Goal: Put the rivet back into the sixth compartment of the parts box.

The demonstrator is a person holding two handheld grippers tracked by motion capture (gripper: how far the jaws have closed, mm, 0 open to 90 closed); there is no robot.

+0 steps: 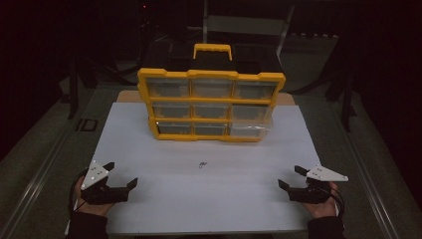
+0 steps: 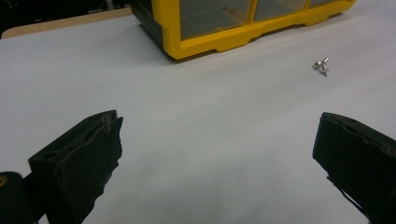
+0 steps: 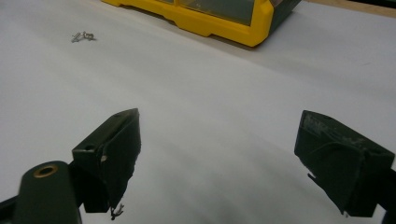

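A yellow drawer organizer (image 1: 211, 104) with clear drawers and a yellow handle stands upright at the back of the white board (image 1: 149, 199). Its lower right drawer is pulled out a little. A small metal screw (image 1: 202, 164) lies on the board in front of it, also seen in the left gripper view (image 2: 321, 66) and the right gripper view (image 3: 83, 36). My left gripper (image 1: 121, 175) rests open near the front left corner. My right gripper (image 1: 291, 177) rests open near the front right. Both hold nothing.
The organizer's base (image 2: 219, 42) is ahead of the left gripper; its corner (image 3: 243, 28) is ahead of the right. Dark floor and metal frame legs (image 1: 74, 89) surround the table. A wooden strip (image 2: 60, 21) edges the board's far side.
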